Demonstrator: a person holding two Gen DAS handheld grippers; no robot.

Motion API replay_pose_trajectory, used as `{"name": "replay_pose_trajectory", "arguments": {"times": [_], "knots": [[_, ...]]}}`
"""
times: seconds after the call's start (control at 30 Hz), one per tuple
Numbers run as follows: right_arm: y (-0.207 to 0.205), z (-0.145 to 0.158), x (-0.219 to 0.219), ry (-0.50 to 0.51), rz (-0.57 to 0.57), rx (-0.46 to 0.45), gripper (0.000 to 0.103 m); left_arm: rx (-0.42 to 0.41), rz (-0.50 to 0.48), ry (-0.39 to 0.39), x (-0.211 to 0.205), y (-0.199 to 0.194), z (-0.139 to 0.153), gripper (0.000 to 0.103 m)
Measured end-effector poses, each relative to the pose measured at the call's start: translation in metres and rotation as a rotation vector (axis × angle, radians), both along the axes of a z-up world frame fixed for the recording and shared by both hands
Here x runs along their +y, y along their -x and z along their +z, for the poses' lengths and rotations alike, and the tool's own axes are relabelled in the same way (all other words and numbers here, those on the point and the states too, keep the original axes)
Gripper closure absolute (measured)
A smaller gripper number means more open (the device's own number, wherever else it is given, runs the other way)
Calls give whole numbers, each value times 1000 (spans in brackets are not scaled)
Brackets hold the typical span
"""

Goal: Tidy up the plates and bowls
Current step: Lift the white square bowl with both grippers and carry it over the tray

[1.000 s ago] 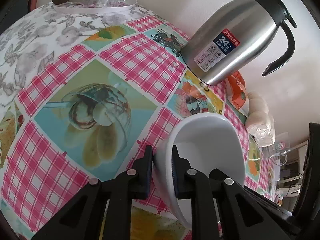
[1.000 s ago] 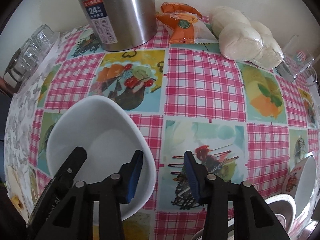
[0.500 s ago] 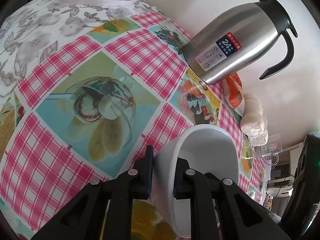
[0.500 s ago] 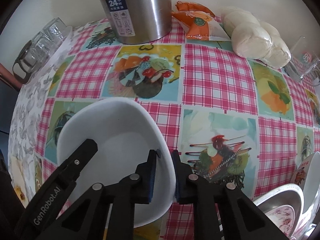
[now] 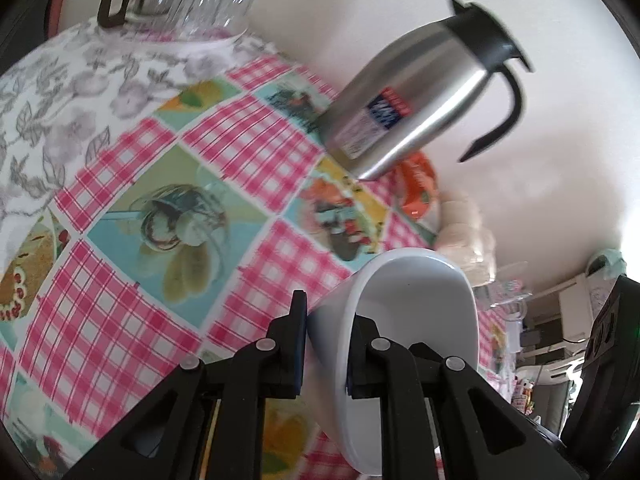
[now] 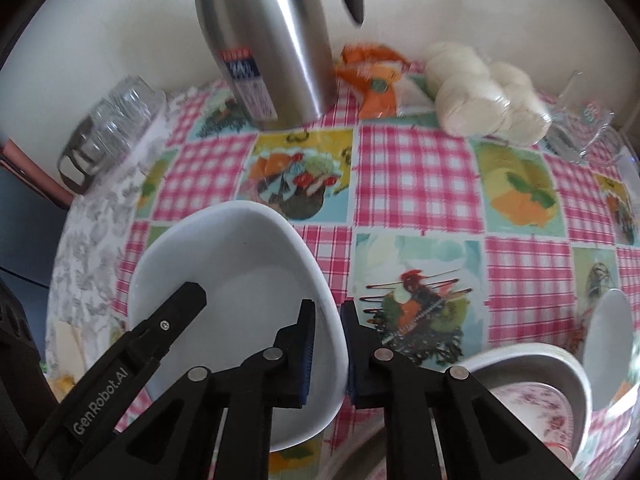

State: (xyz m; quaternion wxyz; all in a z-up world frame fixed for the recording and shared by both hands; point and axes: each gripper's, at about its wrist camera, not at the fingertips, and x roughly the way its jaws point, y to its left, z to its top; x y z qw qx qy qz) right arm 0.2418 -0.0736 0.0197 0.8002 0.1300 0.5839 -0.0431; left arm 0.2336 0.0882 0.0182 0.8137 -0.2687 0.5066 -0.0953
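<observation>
A plain white bowl [image 5: 416,320] is held by both grippers above the checked tablecloth. My left gripper [image 5: 326,344] is shut on its left rim. My right gripper [image 6: 328,344] is shut on the bowl's [image 6: 240,280] right rim, and the left gripper's black finger [image 6: 176,312] shows inside the bowl. A stack of metal and rose-patterned plates [image 6: 532,396] lies at the lower right, with another white bowl [image 6: 608,344] tilted beside it.
A steel thermos jug [image 6: 272,40] stands at the back. Orange snack packets [image 6: 376,76], wrapped white buns [image 6: 480,92] and a clear mug [image 6: 580,120] line the wall. Upturned glasses on a tray [image 5: 180,4] sit at the far left.
Both grippers have lifted the white bowl off the table and carried it a little; the right gripper, open a second ago, closed on its rim. The plate stack shows closer.
</observation>
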Motion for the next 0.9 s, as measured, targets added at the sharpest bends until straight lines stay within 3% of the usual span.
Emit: {"name": "replay_pose_trajectory", "arguments": {"times": [0.37, 0.6, 0.9], "knots": [[48, 77, -32, 7, -13, -142, 89, -111, -19, 7, -36, 47, 64, 88], [83, 98, -59, -17, -32, -202, 89, -148, -58, -6, -61, 70, 84, 88], [129, 106, -90, -68, -111, -275, 87, -197, -141, -84, -99, 96, 100, 88]]}}
